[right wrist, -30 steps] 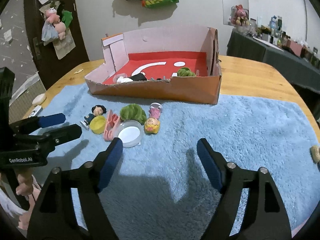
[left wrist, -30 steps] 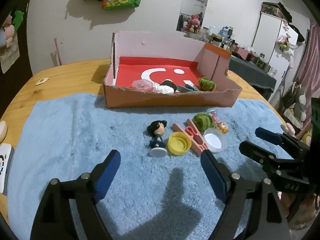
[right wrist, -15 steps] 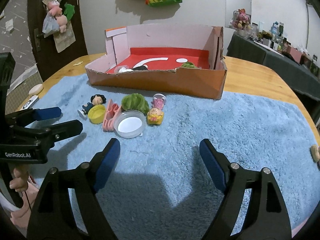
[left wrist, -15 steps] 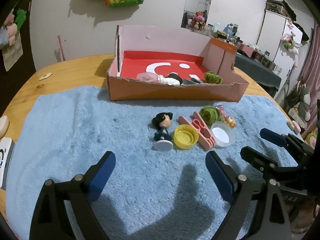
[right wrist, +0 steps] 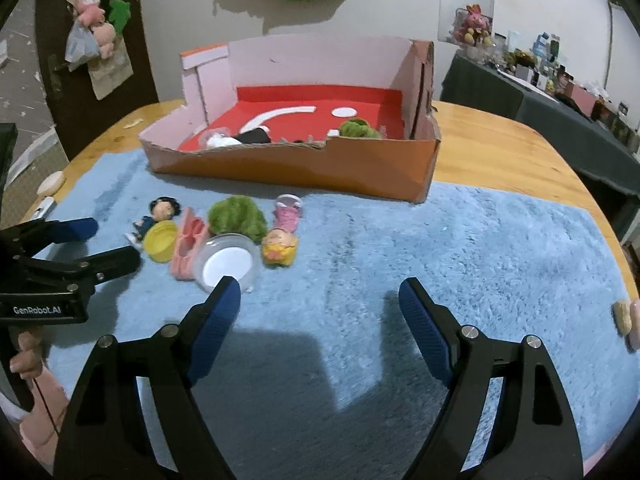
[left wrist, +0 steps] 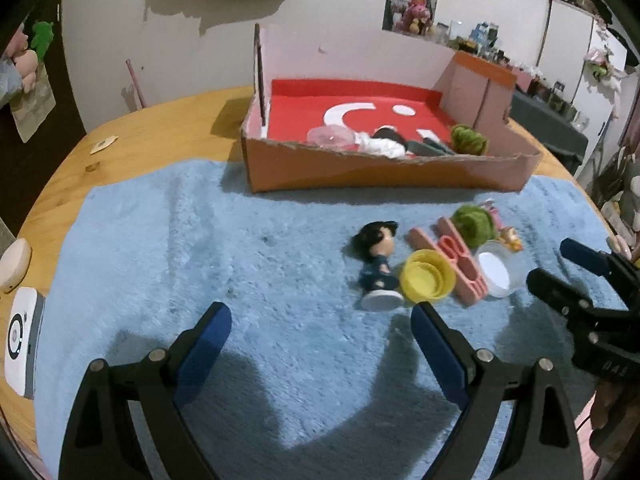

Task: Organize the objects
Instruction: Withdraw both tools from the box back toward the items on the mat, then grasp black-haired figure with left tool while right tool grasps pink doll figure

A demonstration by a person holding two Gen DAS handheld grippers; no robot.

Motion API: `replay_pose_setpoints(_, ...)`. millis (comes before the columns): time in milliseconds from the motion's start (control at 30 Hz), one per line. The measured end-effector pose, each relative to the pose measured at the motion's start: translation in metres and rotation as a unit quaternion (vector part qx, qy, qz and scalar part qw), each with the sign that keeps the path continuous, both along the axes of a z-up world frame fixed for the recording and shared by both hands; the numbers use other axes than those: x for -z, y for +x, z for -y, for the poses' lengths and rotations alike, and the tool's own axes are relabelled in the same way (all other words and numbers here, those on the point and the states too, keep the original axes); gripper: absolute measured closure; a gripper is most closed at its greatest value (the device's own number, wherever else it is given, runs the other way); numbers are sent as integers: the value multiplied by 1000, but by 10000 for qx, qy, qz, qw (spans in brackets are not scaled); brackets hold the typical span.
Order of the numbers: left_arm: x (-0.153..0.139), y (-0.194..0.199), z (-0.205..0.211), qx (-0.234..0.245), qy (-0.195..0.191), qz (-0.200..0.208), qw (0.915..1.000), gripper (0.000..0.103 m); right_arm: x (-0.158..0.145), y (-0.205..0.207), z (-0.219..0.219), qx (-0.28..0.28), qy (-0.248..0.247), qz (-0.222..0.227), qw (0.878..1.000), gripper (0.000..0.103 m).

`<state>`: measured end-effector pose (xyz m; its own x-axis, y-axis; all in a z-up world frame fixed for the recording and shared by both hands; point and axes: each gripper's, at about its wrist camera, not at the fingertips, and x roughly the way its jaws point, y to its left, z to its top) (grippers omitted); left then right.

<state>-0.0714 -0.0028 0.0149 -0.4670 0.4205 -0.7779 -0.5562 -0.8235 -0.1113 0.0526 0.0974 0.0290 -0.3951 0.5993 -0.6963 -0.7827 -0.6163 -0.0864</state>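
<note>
Toys lie clustered on the blue rug (left wrist: 200, 240) before the cardboard box (left wrist: 384, 168): dark-haired figurine (left wrist: 376, 264), yellow cap (left wrist: 426, 276), pink clip (left wrist: 456, 260), green pompom (left wrist: 474, 224), clear lid (right wrist: 228, 264). Left hand-held gripper (left wrist: 320, 336) and right hand-held gripper (right wrist: 320, 308) both gape wide, having just opened, nothing between them

Indoor light is moderate and comes from above and behind the cameras, so the black tongs with blue pads (left wrist: 320, 330) throw broad, dark, soft-edged shadows onto the fluffy pale blue mat (left wrist: 240, 264) just ahead of them. The orange cardboard box with a red floor (right wrist: 304, 168) casts a thin shadow along its near wall. Both views bend strongly toward black rounded corners. Small toys beside the box look slightly smeared; the far room is soft.
</note>
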Motion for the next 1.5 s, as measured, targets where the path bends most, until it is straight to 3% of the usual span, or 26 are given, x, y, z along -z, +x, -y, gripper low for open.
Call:
replay_pose_setpoints(333, 0, -15, -3, 188, -267, 84, 9994, 10, 5, -13, -22, -14, -232, 570, 9981, 22)
replay_pose_setpoints(667, -4, -25, -4, 284, -398, -26, 9988, 10, 5, -33, -30, -42, -269, 696, 9972, 22)
replay_pose_setpoints(767, -4, -24, -7, 425, -430, -122, 9981, 20, 4, -36, -32, 51, -206, 716, 9972, 22)
replay_pose_setpoints(967, -6, -21, -10, 615, -348, -259, 9972, 27, 2, -24, -44, 387, -254, 605, 9971, 22)
replay_pose_setpoints(1100, -5, -22, -17, 793, -364, -251, 9959, 36, 2, -26, -47, 197, -332, 571, 9976, 22)
replay_pose_setpoints(1300, -6, -28, -21, 831, -180, -121, 9963, 47, 3, -43, -43, -176, -188, 635, 9976, 49)
replay_pose_setpoints(1367, -5, -29, -22, 839, -104, -108, 9964, 55, 3, -46, -42, -271, -145, 581, 9978, 66)
replay_pose_setpoints(1400, -5, -29, -23, 840, -75, -111, 9964, 58, 4, -47, -42, -353, -167, 545, 9978, 70)
replay_pose_setpoints(1467, -5, -27, -24, 856, -8, -155, 9962, 74, 4, -49, -40, -455, -178, 473, 9977, 82)
replay_pose_setpoints(1500, -5, -25, -24, 878, 23, -169, 9960, 77, 4, -49, -39, -479, -171, 461, 9976, 82)
